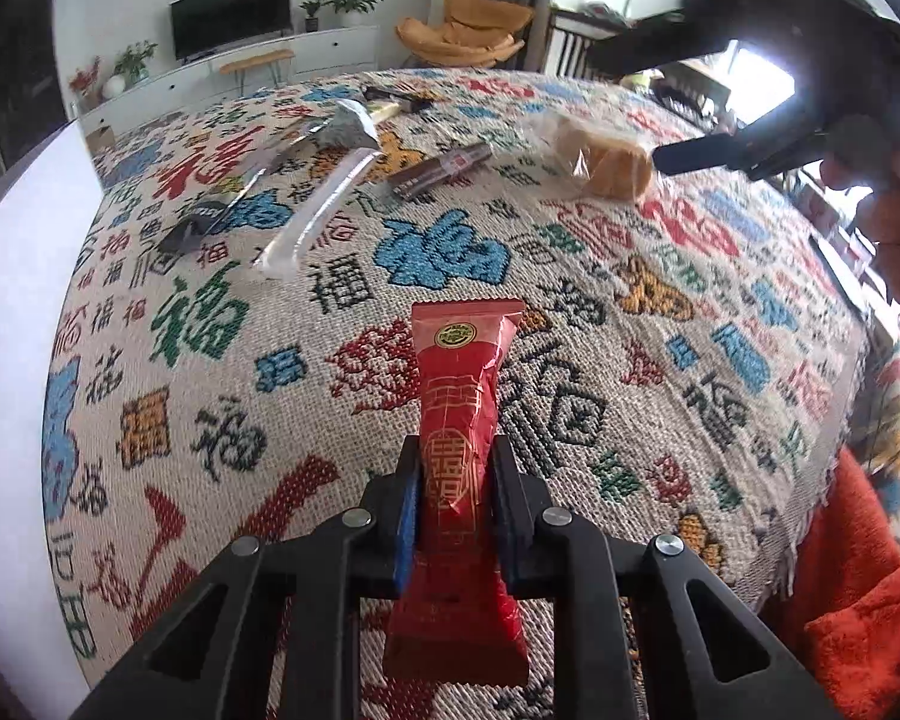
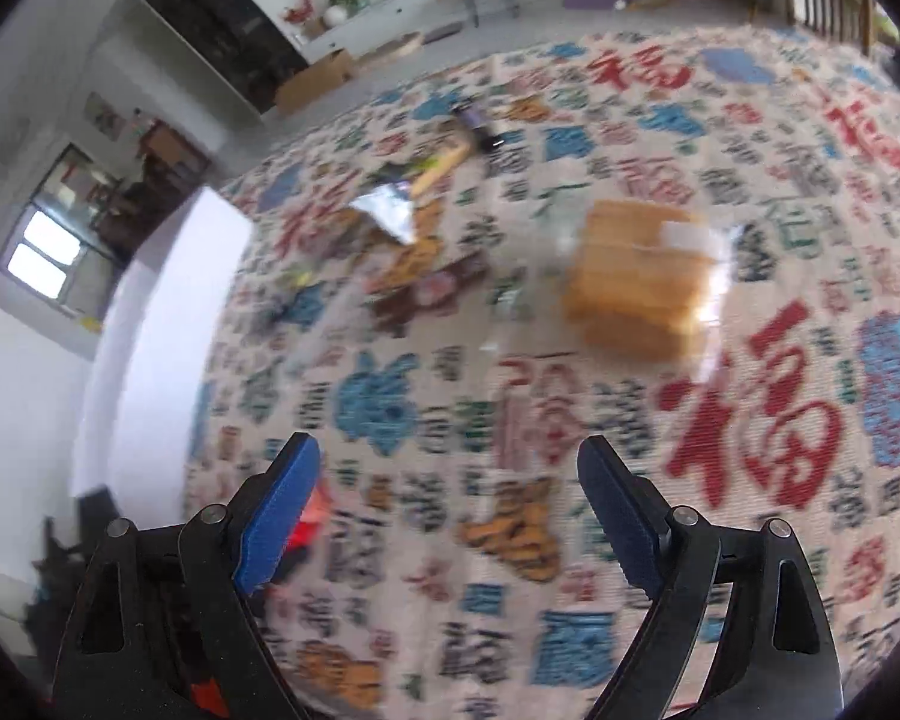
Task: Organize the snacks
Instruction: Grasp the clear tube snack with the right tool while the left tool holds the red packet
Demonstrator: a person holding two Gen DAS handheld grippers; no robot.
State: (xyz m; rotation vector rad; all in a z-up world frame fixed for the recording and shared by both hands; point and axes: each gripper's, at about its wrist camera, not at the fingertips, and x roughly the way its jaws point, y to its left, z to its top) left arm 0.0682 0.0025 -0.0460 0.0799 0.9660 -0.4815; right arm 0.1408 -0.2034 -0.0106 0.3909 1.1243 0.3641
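the left gripper [image 1: 455, 498] has its jaws pinching a red snack packet [image 1: 459, 420] across its narrow middle, so the packet stands out lengthwise ahead of the jaws, its crimped far end free above the patterned cloth [image 1: 570, 408] that covers the worktop. a grip at the waist probably keeps the soft wrapper from folding or swinging while it is carried. the other snacks lie in a loose scatter at the far side of the cloth: a clear-wrapped stick [image 1: 324, 210] on the left, a crumpled silver wrapper [image 1: 348, 126] beyond it, a dark brown bar [image 1: 441, 171] near the middle, and a bagged loaf of bread [image 1: 606, 159] to the right. the right gripper [image 2: 450, 510] hovers with its jaws spread wide and nothing between them; its view is blurred, with the bread [image 2: 642, 276] ahead and slightly right of it. from the left view the right gripper [image 1: 678, 159] sits just beside the bread, which suggests the loaf is the next thing to be picked. no bin or tray for sorting is visible, so where the red packet should go cannot be told.
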